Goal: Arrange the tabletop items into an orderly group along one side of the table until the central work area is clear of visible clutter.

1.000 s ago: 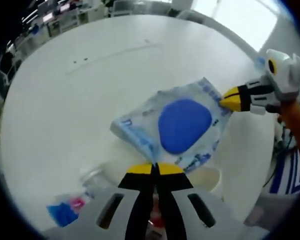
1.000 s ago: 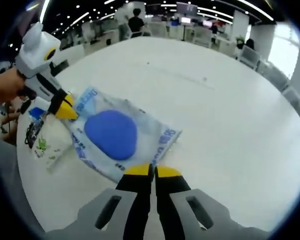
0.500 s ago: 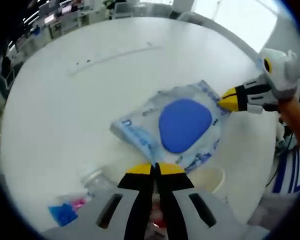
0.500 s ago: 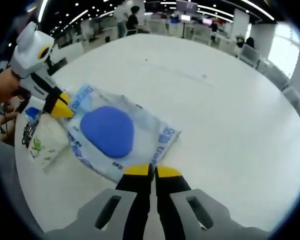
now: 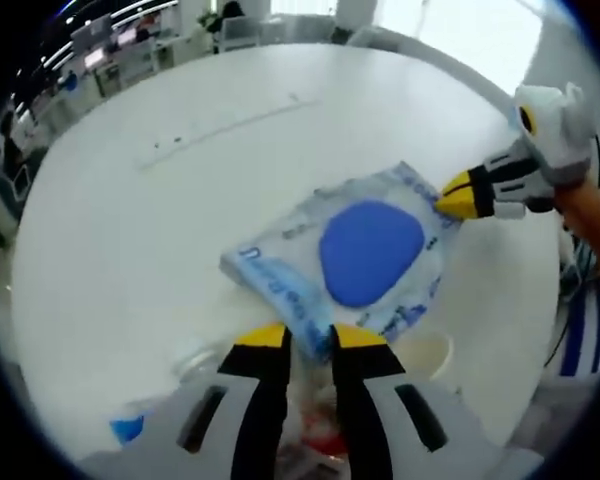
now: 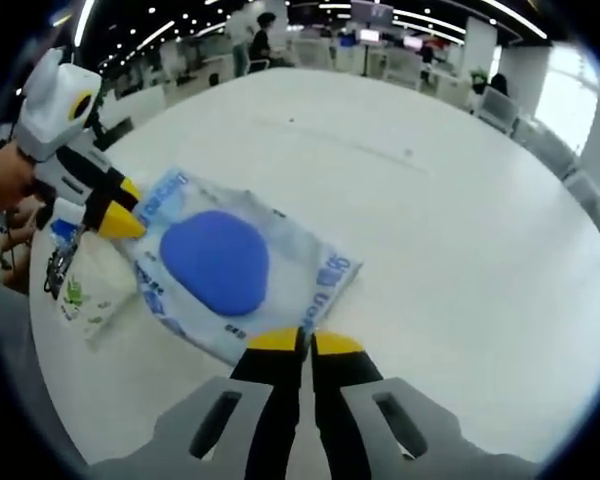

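Note:
A flat soft pack of wipes (image 5: 355, 255) with a round blue lid lies on the white round table (image 5: 130, 230). My left gripper (image 5: 311, 336) is open, its yellow tips standing either side of the pack's near corner. My right gripper (image 5: 448, 198) comes in from the right, shut on the far corner. In the right gripper view the pack (image 6: 225, 270) lies ahead, my right gripper (image 6: 305, 344) pinches its near edge, and the left gripper (image 6: 123, 208) stands slightly parted at the pack's far left corner.
Under my left gripper sit a white cup (image 5: 420, 355), a clear plastic bottle (image 5: 195, 355) and a blue item (image 5: 128, 428). A white packet with green print (image 6: 85, 290) lies left of the pack. Chairs and desks stand beyond the far table edge (image 6: 380, 85).
My left gripper's jaws have parted and let go of the pack's corner. The right gripper stays shut on the pack, which has hardly moved.

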### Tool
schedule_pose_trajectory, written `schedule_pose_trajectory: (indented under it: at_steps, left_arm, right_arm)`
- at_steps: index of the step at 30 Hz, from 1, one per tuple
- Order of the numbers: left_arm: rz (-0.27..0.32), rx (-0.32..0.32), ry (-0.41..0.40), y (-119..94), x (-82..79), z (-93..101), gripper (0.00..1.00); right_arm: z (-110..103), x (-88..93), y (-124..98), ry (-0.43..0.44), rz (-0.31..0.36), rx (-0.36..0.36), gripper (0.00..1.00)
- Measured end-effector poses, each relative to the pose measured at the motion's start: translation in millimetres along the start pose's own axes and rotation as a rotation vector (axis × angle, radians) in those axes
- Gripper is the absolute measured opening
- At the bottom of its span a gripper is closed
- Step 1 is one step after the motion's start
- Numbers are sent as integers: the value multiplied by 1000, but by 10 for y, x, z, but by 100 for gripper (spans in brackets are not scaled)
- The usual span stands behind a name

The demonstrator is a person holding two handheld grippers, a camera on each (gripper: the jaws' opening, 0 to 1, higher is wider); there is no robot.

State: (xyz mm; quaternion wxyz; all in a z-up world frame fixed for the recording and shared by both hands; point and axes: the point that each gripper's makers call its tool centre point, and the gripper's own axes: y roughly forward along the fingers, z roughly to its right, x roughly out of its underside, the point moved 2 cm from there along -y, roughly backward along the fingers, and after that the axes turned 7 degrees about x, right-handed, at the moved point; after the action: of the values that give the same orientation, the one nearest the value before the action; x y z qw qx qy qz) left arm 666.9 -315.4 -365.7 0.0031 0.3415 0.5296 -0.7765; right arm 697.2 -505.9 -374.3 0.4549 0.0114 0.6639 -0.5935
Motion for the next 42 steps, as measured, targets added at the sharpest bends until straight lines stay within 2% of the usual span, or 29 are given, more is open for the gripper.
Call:
schedule_pose_trajectory:
  at_steps: [6,12,20,27,29,35,39,42]
  left_arm:
    - [12,-13,10,-27,-24,-7,19]
    - [32,-24,10,-83,-70,-14,20]
    - [69,-47,26,-129,-120,-24,31]
    - [98,-42,30,-169,-166,5,37]
    - [112,-45,31,-196,-192,6,39]
    - [156,-33,22,-252,-251,34,48]
    - [187,-20,24,-283,-290,76,61]
    - [202,4,35,-288,-308,108,66]
  right_arm:
    - [3,12,-8,0,-5,-1,3]
    - [1,1,-9,-7,-5,2,3]
    - [-11,9,-18,-13,-11,5,5]
    - [25,11,-47,1,-1,23,18]
    - [32,-17,-75,12,17,26,21]
    - [74,-95,-139,35,75,56,37]
    - [66,-109,-163,50,103,58,50]
    - [52,-118,-178,46,116,57,56]
